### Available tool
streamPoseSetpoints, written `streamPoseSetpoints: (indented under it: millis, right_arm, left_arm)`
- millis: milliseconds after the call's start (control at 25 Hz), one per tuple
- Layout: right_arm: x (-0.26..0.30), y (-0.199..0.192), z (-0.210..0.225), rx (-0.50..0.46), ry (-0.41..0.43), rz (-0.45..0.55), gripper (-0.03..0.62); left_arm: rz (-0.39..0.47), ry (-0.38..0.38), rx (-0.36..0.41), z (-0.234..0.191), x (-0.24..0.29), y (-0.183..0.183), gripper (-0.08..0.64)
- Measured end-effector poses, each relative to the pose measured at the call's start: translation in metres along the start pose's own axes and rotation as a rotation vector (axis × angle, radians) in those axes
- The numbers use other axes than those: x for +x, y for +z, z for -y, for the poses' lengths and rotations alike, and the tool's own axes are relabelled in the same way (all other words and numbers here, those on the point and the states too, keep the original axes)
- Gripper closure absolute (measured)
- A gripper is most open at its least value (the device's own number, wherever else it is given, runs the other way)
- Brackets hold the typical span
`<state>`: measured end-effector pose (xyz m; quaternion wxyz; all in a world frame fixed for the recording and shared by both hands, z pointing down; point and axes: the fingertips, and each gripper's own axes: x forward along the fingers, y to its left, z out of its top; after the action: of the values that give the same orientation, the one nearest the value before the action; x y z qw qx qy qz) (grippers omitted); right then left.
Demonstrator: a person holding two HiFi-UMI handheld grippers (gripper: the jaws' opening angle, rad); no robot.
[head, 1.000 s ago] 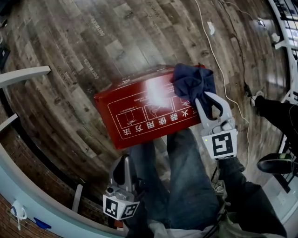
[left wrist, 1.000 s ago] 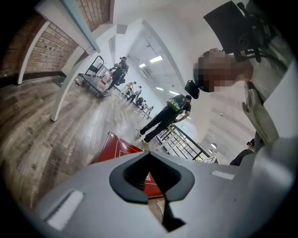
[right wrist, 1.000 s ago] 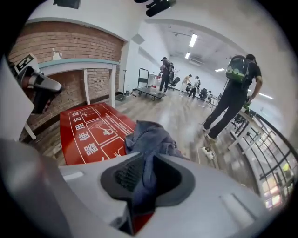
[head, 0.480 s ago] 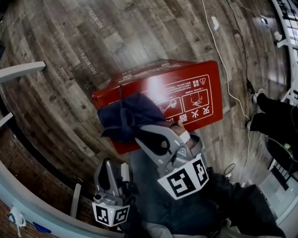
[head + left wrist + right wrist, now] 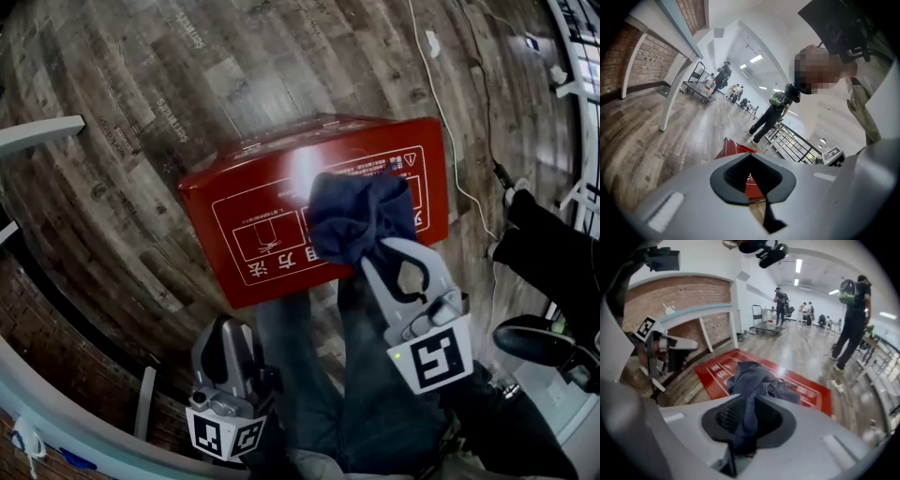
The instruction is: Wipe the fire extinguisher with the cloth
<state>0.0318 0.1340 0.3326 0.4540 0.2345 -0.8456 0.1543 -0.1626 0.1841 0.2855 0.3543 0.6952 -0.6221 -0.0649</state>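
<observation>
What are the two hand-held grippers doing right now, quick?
Left hand-held gripper: closed, holding nothing.
Right hand-held gripper: closed on the dark blue cloth, which lies on the red box.

the fire extinguisher box (image 5: 272,220) lay on the floor (image 5: 131,112), just ahead of the person's legs (image 5: 375,394). the cloth (image 5: 354,217) sat on top of the box, right of its middle, its near end pinched between the jaws of the right gripper (image 5: 377,251) at the box's near edge. the left gripper (image 5: 231,326) sat lower left, apart from the box. a cable (image 5: 448,131) ran along the floor right of the box.
</observation>
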Motion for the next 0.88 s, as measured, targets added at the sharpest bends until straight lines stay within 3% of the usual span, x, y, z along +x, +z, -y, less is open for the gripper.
streamPoseSetpoints:
  millis: [120, 200, 280, 360, 520, 600, 680, 760, 880]
  right_arm:
    - [0.028, 0.045, -0.095, -0.069, 0.236, 0.132, 0.526]
    - [0.039, 0.063, -0.135, -0.173, 0.317, 0.194, 0.526]
    - [0.039, 0.065, -0.142, -0.184, 0.348, 0.211, 0.526]
    - [0.031, 0.051, -0.12, -0.165, 0.318, 0.183, 0.526]
    - [-0.004, 0.003, -0.014, -0.156, 0.096, 0.125, 0.526]
    - [-0.026, -0.029, 0.04, -0.031, -0.028, 0.097, 0.526]
    - [-0.04, -0.054, 0.066, 0.103, -0.107, 0.047, 0.526]
    - [-0.04, -0.055, 0.057, 0.079, -0.091, 0.016, 0.526]
    - [-0.02, -0.029, -0.004, 0.019, 0.066, 0.048, 0.526]
  left_arm:
    - [0.012, 0.026, 0.018, -0.009, -0.004, 0.008, 0.558]
    - [0.013, 0.042, 0.048, -0.015, -0.008, 0.018, 0.558]
    - [0.011, 0.047, 0.074, -0.017, -0.01, 0.025, 0.558]
    - [0.009, 0.047, 0.078, -0.014, -0.01, 0.024, 0.558]
    - [-0.004, 0.006, 0.061, 0.004, 0.001, 0.011, 0.558]
    - [-0.009, -0.024, 0.052, 0.015, 0.008, 0.005, 0.558]
    - [-0.013, -0.043, 0.044, 0.025, 0.013, -0.001, 0.558]
    - [-0.018, -0.05, 0.041, 0.032, 0.016, -0.005, 0.558]
    - [-0.02, -0.04, 0.042, 0.036, 0.017, -0.009, 0.558]
